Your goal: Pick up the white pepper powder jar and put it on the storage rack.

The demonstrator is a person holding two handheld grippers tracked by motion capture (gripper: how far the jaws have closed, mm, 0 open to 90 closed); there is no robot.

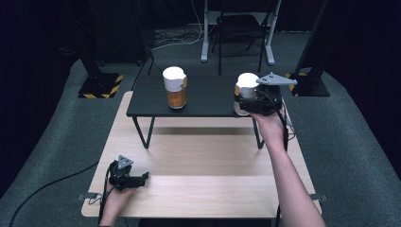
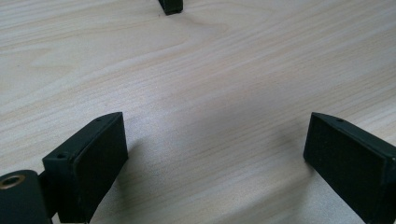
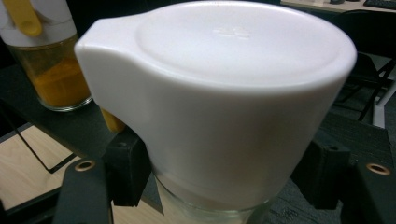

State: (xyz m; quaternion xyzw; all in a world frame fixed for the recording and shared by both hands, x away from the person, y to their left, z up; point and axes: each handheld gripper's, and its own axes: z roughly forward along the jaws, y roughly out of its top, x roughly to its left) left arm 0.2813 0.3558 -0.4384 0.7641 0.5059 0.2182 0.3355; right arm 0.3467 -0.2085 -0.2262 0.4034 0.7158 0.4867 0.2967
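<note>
Dark curtains and grey carpet surround a light wooden table (image 1: pixel 198 161) in the high view, and a low black shelf (image 1: pixel 203 99) stands on the table's far half. On the shelf's left part sits a glass jar with a white lid and orange contents (image 1: pixel 175 87). At the shelf's right end, the right gripper (image 1: pixel 255 101) pinches a second white-lidded jar (image 1: pixel 246 87), the person's forearm reaching up to it from the near right. The left gripper (image 1: pixel 142 178) rests low over the near left corner of the table, well apart from both jars.

From the left gripper view, the two black jaws stand spread wide over bare wood grain, nothing between them; a shelf leg's foot (image 2: pixel 170 5) shows at the far edge.

From the right gripper view, the jaws press on either side of the held jar (image 3: pixel 219 102) just below its white lid, glass visible beneath. The other jar (image 3: pixel 46 56), with a yellow tab on its lid, stands at far left on the shelf.
</note>
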